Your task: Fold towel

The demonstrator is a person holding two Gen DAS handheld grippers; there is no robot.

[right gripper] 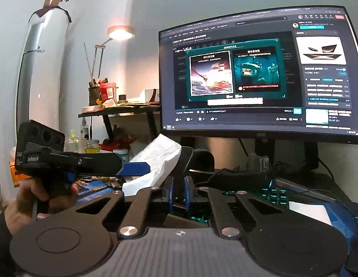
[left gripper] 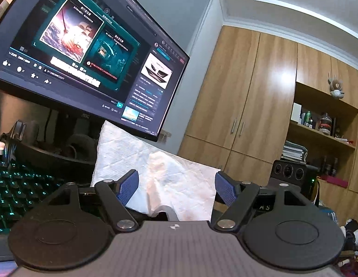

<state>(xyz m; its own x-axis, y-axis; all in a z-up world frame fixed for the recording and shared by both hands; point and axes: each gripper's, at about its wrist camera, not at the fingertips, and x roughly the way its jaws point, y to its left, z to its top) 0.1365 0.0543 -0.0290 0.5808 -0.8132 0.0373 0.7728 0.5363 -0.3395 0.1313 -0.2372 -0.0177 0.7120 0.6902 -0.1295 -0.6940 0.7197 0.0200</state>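
A white quilted towel (left gripper: 155, 161) stands upright and creased in front of the monitor, between the spread blue fingers (left gripper: 128, 189) of my left gripper (left gripper: 176, 189), which is open. In the right wrist view the towel (right gripper: 158, 159) slants up to the left of my right gripper (right gripper: 178, 194). The left gripper (right gripper: 132, 169) shows from the side there, held by a hand (right gripper: 40, 198), with one blue finger across the towel. My right gripper's jaws are almost together, and I see only dark between them. The towel's lower edge is hidden behind the linkage.
A large lit monitor (right gripper: 255, 73) stands just behind the towel. A backlit keyboard (left gripper: 19, 191) lies on the desk, with black headphones (right gripper: 197, 157) and cables near it. A side shelf (right gripper: 118, 108) holds a lamp and cups. Wooden wardrobes (left gripper: 248, 97) stand further off.
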